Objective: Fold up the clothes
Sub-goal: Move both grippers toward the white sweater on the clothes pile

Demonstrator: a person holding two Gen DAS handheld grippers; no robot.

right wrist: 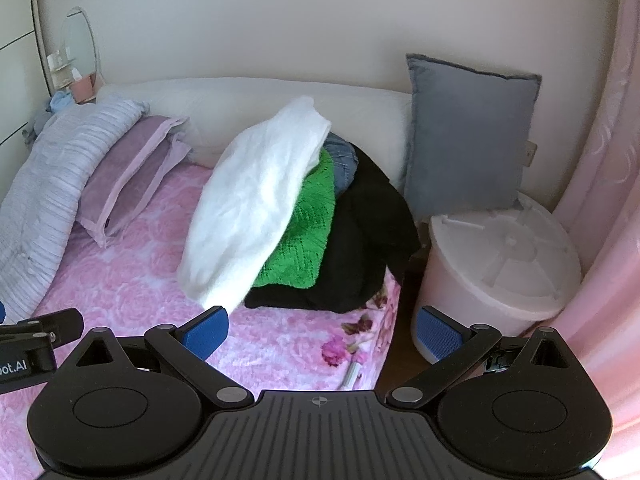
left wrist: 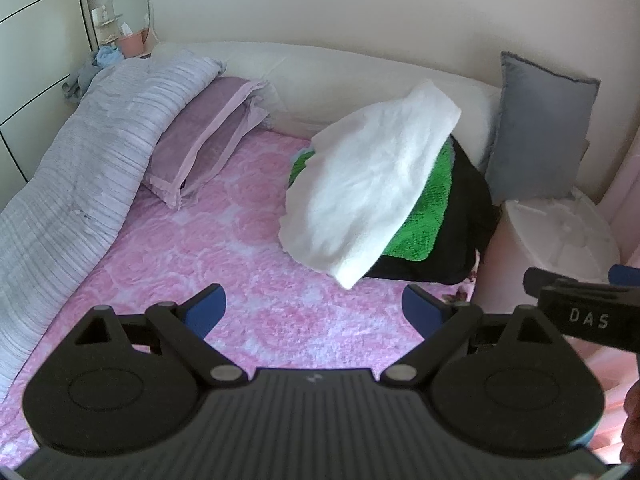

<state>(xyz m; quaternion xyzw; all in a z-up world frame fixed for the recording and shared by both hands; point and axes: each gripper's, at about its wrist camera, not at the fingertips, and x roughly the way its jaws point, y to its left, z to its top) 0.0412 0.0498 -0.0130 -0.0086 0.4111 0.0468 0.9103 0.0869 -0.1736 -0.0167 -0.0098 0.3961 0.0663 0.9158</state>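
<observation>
Left wrist view: left gripper [left wrist: 314, 312] hangs over the pink rose-pattern bedspread [left wrist: 208, 256], blue-padded fingers spread wide apart, nothing between them.
Clothes pile: sits toward the head of the bed on the right side, well ahead of the fingers. Fluffy white folded garment [left wrist: 368, 188] lies tilted on top, bright green knit piece [left wrist: 424, 216] under it, black garment [left wrist: 460, 236] at the bottom.
Other tool: right gripper [left wrist: 580, 304] pokes in from the right edge, only its side showing here, so can't tell its state from this angle.
Bedding: ribbed lilac-grey duvet [left wrist: 80, 184] bunched along the left side, mauve pillow [left wrist: 204, 136] just beside it, long white bolster [left wrist: 320, 76] against the wall.
Right side stuff: grey-blue square cushion [left wrist: 540, 132] leaning upright on the wall, pale pink round plastic bin [left wrist: 556, 236] with a white lid next to the bed.

Right wrist view: right gripper [right wrist: 320, 334] is also wide open and holding nothing, hovering by the bed's right edge.
Pile again: white garment [right wrist: 256, 208] slopes over the green knit [right wrist: 308, 232] and the black garment [right wrist: 368, 240]; a bit of blue denim [right wrist: 342, 164] peeks out at the back.
Left tool: a sliver of the left gripper [right wrist: 40, 336] at the left edge, fingers not visible in this view.
Background: oval mirror [right wrist: 80, 40] far left, pink curtain [right wrist: 608, 160] down the right, cushion [right wrist: 464, 136] standing behind the bin [right wrist: 500, 272].
</observation>
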